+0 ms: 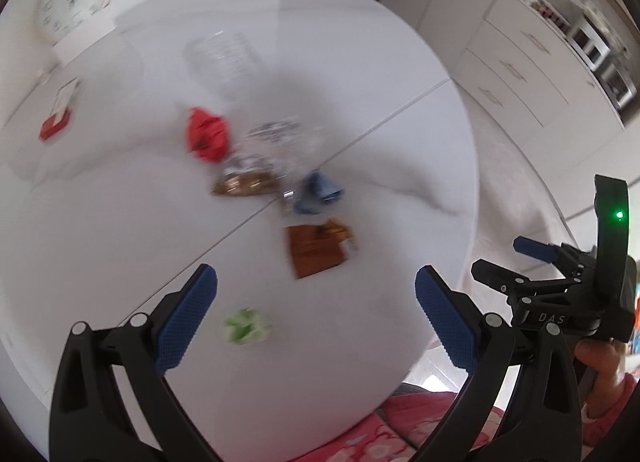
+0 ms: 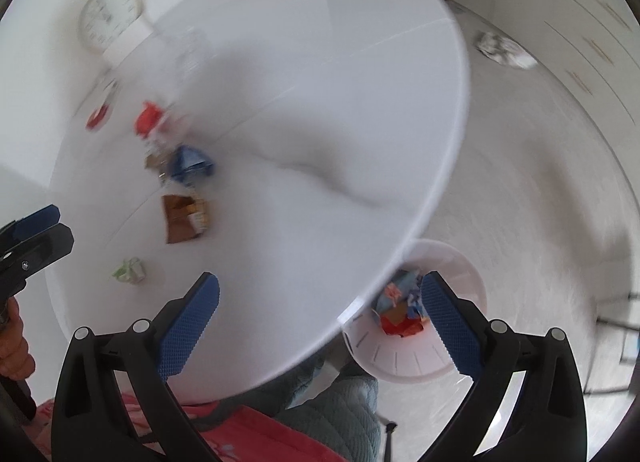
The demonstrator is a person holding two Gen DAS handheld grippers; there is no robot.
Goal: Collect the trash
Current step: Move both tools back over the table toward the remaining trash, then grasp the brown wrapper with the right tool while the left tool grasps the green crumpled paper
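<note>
Left on your round white table (image 1: pixel 120 222), left to right: crumpled red wrapper (image 1: pixel 207 134), green paper wad (image 1: pixel 247 325), brown packet (image 1: pixel 316 248), blue wrapper (image 1: pixel 318 192). Done: several wrappers (colours mixed) already in the white bin (image 2: pixel 460 262). Your left gripper (image 1: pixel 316 318) and right gripper (image 2: pixel 320 322) both gape, empty.

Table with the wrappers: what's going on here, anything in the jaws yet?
Nothing is held. A person holds both tools above the round white table; the left gripper and right gripper have their jaws open and empty. On the table lie a green crumpled scrap, a brown wrapper, a blue wrapper, a red wrapper and some clear plastic, blurred. A white bin on the floor beside the table already holds wrappers. The green scrap lies nearest the left gripper.
</note>
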